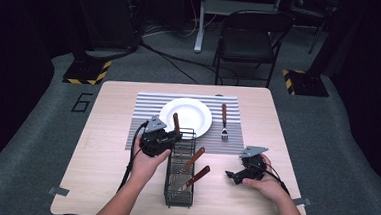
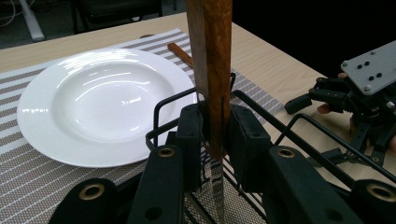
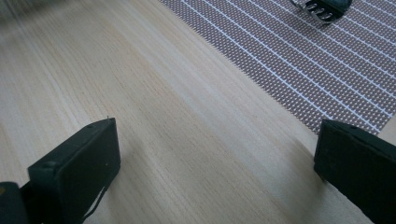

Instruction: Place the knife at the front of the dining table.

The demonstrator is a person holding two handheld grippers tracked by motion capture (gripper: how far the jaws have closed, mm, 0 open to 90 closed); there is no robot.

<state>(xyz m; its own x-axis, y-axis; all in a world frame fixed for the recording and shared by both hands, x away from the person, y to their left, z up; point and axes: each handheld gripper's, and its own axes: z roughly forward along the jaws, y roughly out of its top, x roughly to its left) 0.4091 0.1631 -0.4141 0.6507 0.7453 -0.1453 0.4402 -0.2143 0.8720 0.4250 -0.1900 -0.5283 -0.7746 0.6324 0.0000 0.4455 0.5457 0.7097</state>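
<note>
My left gripper [image 1: 176, 134] [image 2: 214, 135] is shut on a wooden-handled knife [image 2: 213, 60] [image 1: 176, 122], held upright with its blade down inside the black wire basket [image 1: 179, 197] [image 2: 261, 112]. Two more wooden-handled utensils [image 1: 191, 162] lean in that basket. A white plate [image 1: 197, 125] [image 2: 93, 107] rests on the striped placemat [image 1: 142, 119] just beyond. A wooden-handled fork [image 1: 223, 120] [image 3: 322, 8] lies on the mat right of the plate. My right gripper [image 1: 230, 175] [image 3: 215, 168] hovers open over bare table, right of the basket.
The wooden table [image 1: 99, 172] has free surface to the left of the basket and along its front edge. A folding chair [image 1: 248, 38] stands behind the far edge. Cables run across the floor beyond.
</note>
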